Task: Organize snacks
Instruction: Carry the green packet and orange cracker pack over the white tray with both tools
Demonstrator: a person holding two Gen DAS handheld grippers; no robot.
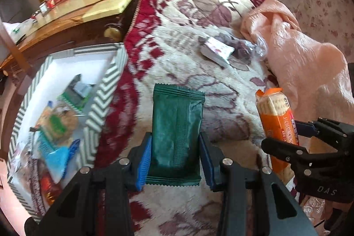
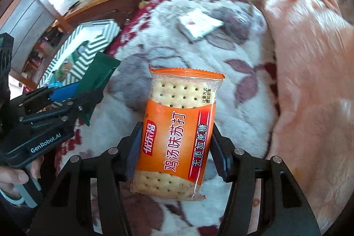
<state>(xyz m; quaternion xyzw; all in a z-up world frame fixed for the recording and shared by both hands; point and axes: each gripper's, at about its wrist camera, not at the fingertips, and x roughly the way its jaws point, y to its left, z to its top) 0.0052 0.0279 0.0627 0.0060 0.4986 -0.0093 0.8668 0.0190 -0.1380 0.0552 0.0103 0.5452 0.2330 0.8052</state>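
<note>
Jaws of the left gripper [image 1: 176,156] clamp a dark green foil snack packet [image 1: 177,134]; the right gripper [image 2: 174,152] grips an orange cracker packet [image 2: 177,136]. Both hang above the floral blanket [image 1: 199,14]. Best to carry each level over the grey-and-white chevron box [image 1: 97,112] at lower left, releasing low inside.

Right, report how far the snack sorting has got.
Done: several packets already lie in the chevron-striped box. In hand: the left gripper is shut on a dark green packet, and the right gripper is shut on an orange soda cracker packet, both above the blanket. Left: a white packet and a clear bag of purple snacks on the floral blanket.
</note>
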